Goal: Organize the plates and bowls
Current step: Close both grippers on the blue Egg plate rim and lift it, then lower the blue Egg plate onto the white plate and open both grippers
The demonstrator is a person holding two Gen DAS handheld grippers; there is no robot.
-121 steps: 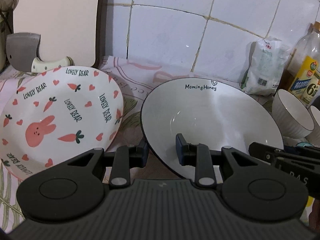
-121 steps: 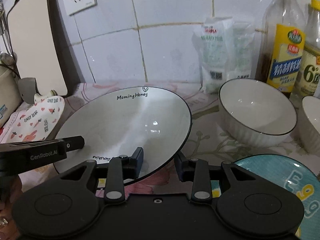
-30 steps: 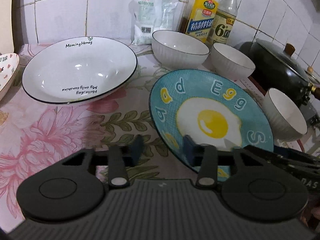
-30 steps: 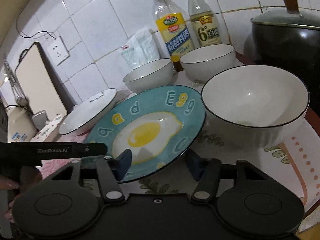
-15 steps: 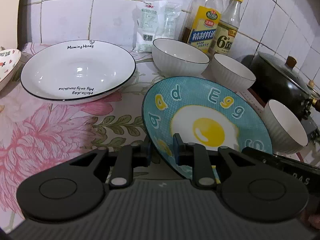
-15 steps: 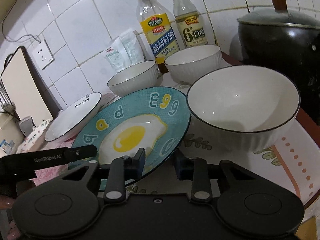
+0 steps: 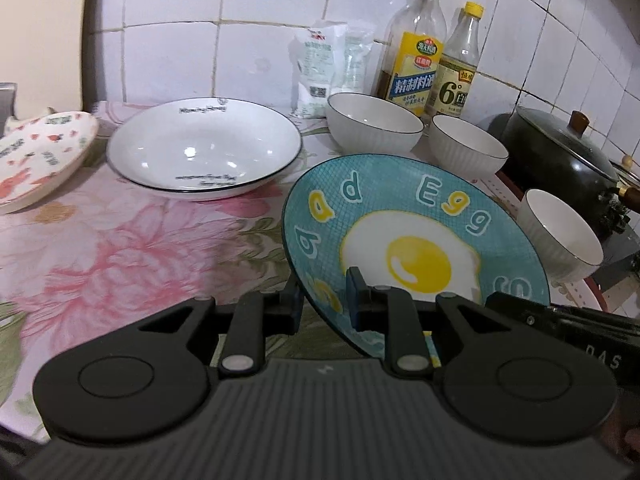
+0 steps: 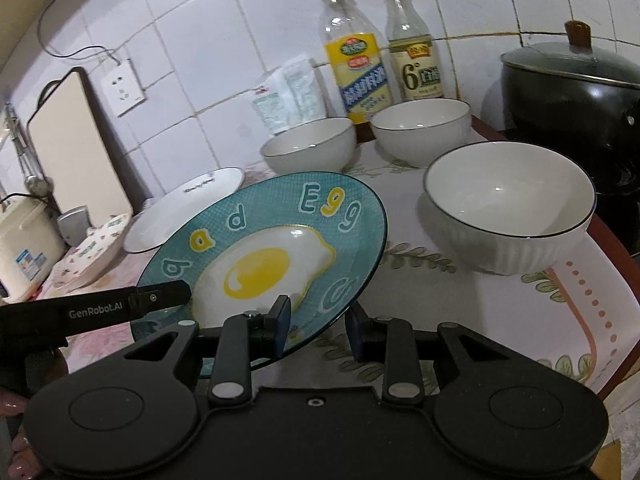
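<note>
Two claws pinch the egg plate (image 7: 412,236), lifted and tilted: our left claw (image 7: 322,300) on its near-left rim, our right claw (image 8: 318,318) on its near-right. The white plate (image 7: 204,148) lies at ten o'clock. The plate's underside and the cloth beneath stay hidden.

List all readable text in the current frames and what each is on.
"bad Egg" – teal plate
"Morning Honey" – white plate; its lower line is blurred
"6°" – yellow-capped bottle
"精制料酒" – gold-capped bottle
"GenRobot.AI" – left claw
"DAS" – right claw, cut off
Bunny plate, white pouch: unreadable
</note>
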